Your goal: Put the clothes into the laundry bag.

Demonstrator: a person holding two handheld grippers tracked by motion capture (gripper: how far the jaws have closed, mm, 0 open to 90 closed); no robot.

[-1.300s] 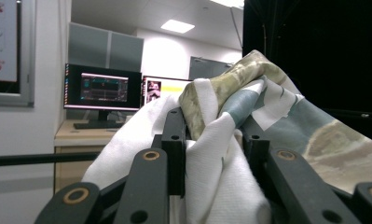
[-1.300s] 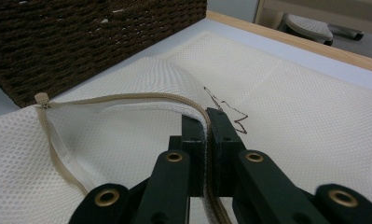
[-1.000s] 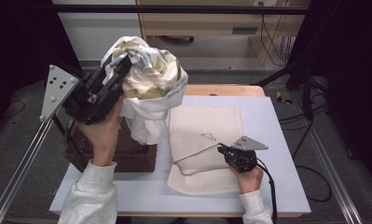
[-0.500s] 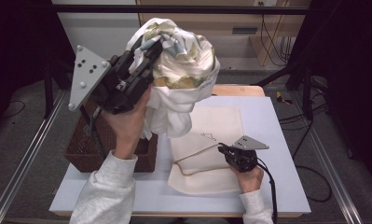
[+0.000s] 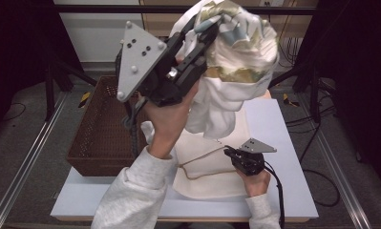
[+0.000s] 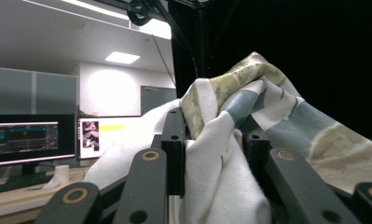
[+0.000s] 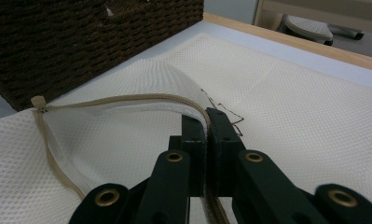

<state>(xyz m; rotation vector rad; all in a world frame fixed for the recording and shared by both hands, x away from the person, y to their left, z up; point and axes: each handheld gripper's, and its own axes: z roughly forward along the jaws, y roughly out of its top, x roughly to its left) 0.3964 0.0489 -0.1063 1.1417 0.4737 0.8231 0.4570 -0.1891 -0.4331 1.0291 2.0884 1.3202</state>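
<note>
Nearest the person, pinching the zip-edged lip of a cream mesh laundry bag (image 5: 212, 171) with the right gripper (image 5: 230, 153), jaws clamped together on the raised edge and holding the mouth slightly lifted off the rest of the bag; in the right gripper view, gripping the same beige zipper (image 7: 127, 100) where it is curving up over the black jaws, with the mesh bag (image 7: 291, 112) lying flat on the white table (image 5: 283, 143) and nothing showing inside the opened mouth

Sitting to the left of the bag, just beside it and partly overhanging the table's left edge, a dark brown woven basket (image 5: 102, 138), also showing as a wicker wall (image 7: 81, 42) in the right gripper view; looking hollow in the part in sight, though the forearm is covering some of its interior

Farther up and higher, holding a bunched cloth (image 5: 236, 62) in the air with the left gripper (image 5: 205, 31), jaws clamped on a thick fold of it, the cloth hanging well above the table and over the far end of the mesh bag; appearing mostly white, crumpled, with blotches of grey-blue and olive-tan; in the left gripper view, squeezing the cloth (image 6: 230, 135) between the two black jaws, folds spilling over both sides
</note>
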